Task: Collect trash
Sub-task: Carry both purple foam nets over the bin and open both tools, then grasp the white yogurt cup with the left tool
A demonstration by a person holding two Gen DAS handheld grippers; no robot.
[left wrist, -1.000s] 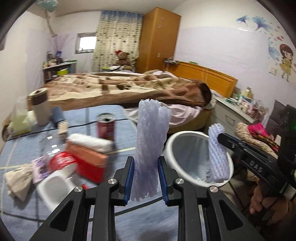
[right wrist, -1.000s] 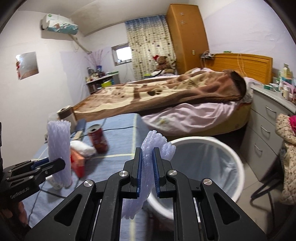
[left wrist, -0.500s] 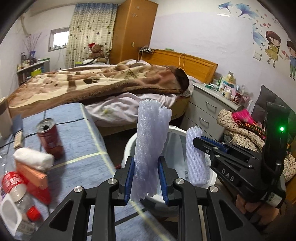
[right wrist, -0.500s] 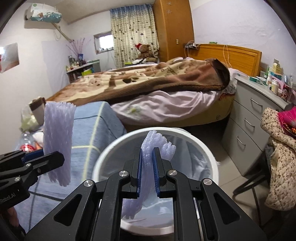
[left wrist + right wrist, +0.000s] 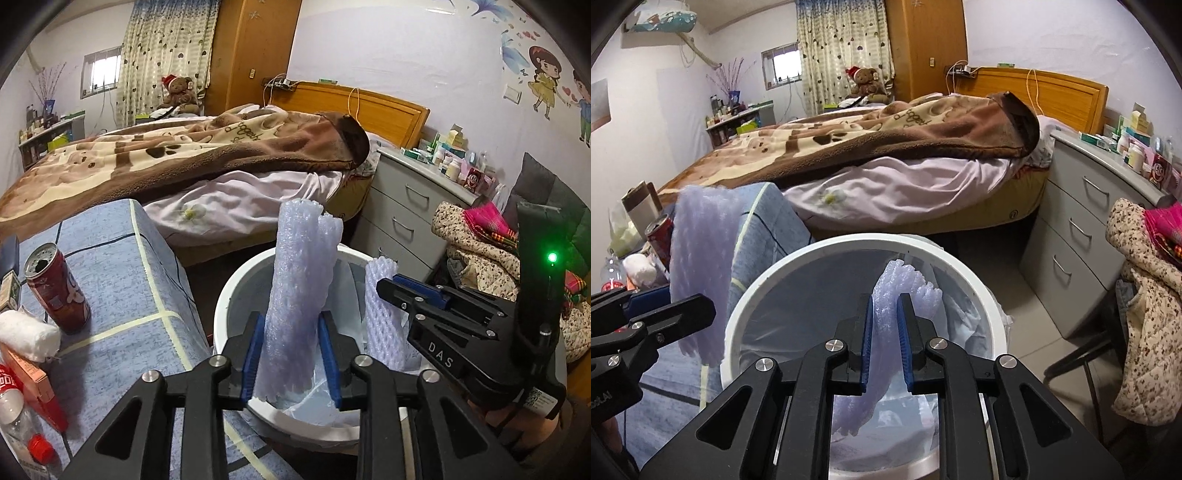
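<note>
My left gripper (image 5: 291, 354) is shut on a pale purple foam net sleeve (image 5: 301, 280), held upright over the near rim of a white trash bin (image 5: 236, 291) lined with a clear bag. My right gripper (image 5: 885, 345) is shut on a second foam net sleeve (image 5: 892, 295), held over the bin's opening (image 5: 764, 291). In the left wrist view the right gripper (image 5: 391, 288) and its sleeve (image 5: 382, 310) stand over the bin's right side. In the right wrist view the left gripper's sleeve (image 5: 701, 266) sits at the bin's left edge.
A table with a blue checked cloth (image 5: 122, 266) lies left of the bin, holding a red can (image 5: 55, 288), a white wad (image 5: 26, 334), a red box (image 5: 33, 384) and a plastic bottle (image 5: 22, 417). A bed (image 5: 184, 155), grey drawers (image 5: 413, 210) and piled clothes (image 5: 480, 243) stand beyond.
Both grippers have moved right from above the table to over the bin, each still holding its foam sleeve. The bin now fills the lower middle of both views.
</note>
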